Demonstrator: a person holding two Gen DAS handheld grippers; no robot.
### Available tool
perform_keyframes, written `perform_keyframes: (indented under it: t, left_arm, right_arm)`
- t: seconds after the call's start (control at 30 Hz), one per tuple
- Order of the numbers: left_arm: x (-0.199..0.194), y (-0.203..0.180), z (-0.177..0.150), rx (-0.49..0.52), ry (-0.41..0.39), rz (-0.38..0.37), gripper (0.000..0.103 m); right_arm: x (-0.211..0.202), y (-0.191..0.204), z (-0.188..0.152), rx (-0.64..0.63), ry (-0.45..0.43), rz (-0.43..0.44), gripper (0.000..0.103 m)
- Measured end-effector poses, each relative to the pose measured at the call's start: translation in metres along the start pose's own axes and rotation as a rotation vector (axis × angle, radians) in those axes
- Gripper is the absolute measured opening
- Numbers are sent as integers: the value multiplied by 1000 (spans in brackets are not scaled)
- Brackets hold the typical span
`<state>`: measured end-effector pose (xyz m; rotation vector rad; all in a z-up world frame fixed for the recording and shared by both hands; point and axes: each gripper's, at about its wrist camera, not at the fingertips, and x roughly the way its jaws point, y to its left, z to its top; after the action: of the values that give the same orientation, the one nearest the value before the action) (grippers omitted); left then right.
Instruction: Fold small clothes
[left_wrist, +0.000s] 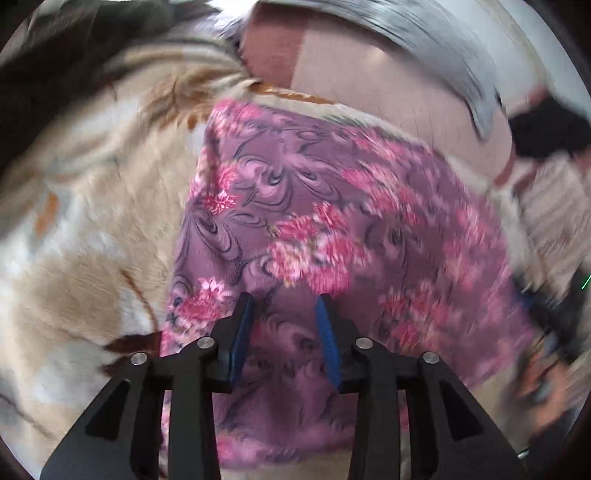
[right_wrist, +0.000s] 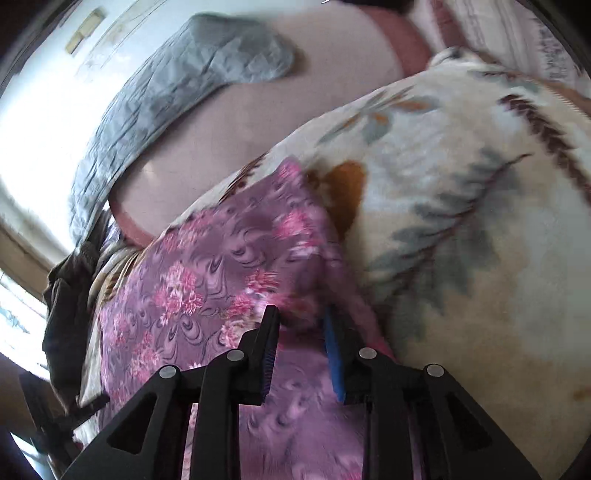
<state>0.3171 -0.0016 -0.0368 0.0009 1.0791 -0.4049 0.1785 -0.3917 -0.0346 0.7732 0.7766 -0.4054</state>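
Both views are smeared with motion blur, but the main players read clearly enough. The purple floral garment (left_wrist: 332, 221) lies spread flat on the cream leaf-patterned blanket (left_wrist: 92, 221) that covers the bed, and its far edge runs close to the blanket's far edge, where the plain pink sheet (left_wrist: 388, 85) begins.

Left tool (left_wrist: 284, 306) hangs over the near part of the garment, pointing steeply down. Its blue-lined fingers stand partly apart, a modest gap, and nothing is clamped between them; the cloth seen through the gap lies flat below. Whether the tips brush the fabric I cannot tell.

Right tool (right_wrist: 301, 317) is over the garment's right-hand edge, just where purple cloth meets blanket. Its fingers are also parted to a narrow-to-middling gap. A soft pink fold of the garment (right_wrist: 207, 266) shows in the gap at the tips, yet the pads do not press on it as far as the blur allows.

Beyond the garment, a grey quilted cover (right_wrist: 177, 77) lies across the pink sheet toward the bed's far side. At the bed's left edge in the right wrist view, a dark garment (right_wrist: 66, 295) is bunched up.
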Motion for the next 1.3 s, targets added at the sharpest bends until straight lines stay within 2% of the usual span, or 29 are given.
perform_keyframes:
  t: [0.03,0.13,0.2,0.23,0.27,0.3,0.33,0.4,0.47,0.5,0.57,0.6,0.63,0.67,0.73,0.83,0.93,0.97,1.03,1.07,1.13,1.2,1.27,1.3]
  left_arm:
    - [-6,-3,-1,17,8,14,33]
    - [-27,1,-14,-3,15,-53,35]
    - [-26,4,-22,-27,30,-68,39]
    - [-21,6,-27,-42,47,-65,39]
    - [-14,6,-34,-54,77,-59,39]
    - [-10,6,-37,-52,77,-56,39]
    - [-12,4,-38,-42,57,-50,39]
    - [-14,0,-39,-15,54,-26,39]
    - [-13,2,-40,-14,62,-29,39]
    - [-14,4,-40,-21,72,-32,39]
    - [-21,13,-38,-61,94,-48,39]
    - [-26,16,-38,-83,94,-59,39]
    - [-32,18,-37,-104,83,-77,39]
    - [-43,19,-35,-119,58,-107,39]
    - [-51,13,-29,-121,37,-128,41]
    - [-47,-3,-24,-105,42,-122,46]
    - [-23,-9,-30,-107,94,-94,48]
    - [-12,-8,-35,-115,122,-72,47]
    - [-9,-10,-42,-95,71,-59,50]
    - [-12,-14,-43,-68,68,-53,51]
    - [-18,-20,-41,-47,81,-58,52]
    - [-23,-19,-36,-95,81,-133,52]
    - [-21,-15,-33,-166,83,-165,53]
    - [-15,-15,-33,-182,93,-166,53]
  right_arm:
    - [-10,-3,-1,27,-23,-1,30]
    - [-39,-18,-12,61,-66,-50,35]
    - [-44,-26,-27,64,-37,-67,39]
    - [-42,-28,-35,58,-3,-61,37]
    - [-39,-29,-41,36,24,-61,30]
    - [-37,-24,-46,-11,36,-73,5]
    - [-42,-22,-48,-48,12,-83,6]
    - [-55,-27,-48,-12,-51,-82,5]
    - [-50,-38,-45,30,-40,-130,5]
    - [-42,-48,-44,69,-1,-144,3]
    - [-49,-47,-41,130,-9,-138,6]
    - [-55,-43,-40,144,-28,-155,16]
    - [-65,-36,-40,153,-65,-182,16]
    - [-76,-26,-42,147,-116,-143,16]
    - [-81,-4,-46,134,-144,-33,21]
    - [-65,45,-60,41,-92,95,23]
    - [-36,90,-88,-101,-13,173,25]
    - [-22,100,-102,-147,28,167,26]
    - [4,110,-126,-247,134,98,27]
    - [1,116,-128,-284,86,73,26]
    - [-11,124,-120,-270,53,79,29]
    - [-19,131,-116,-288,-8,130,30]
    - [-14,138,-121,-321,16,145,30]
    - [-3,138,-124,-320,66,143,31]
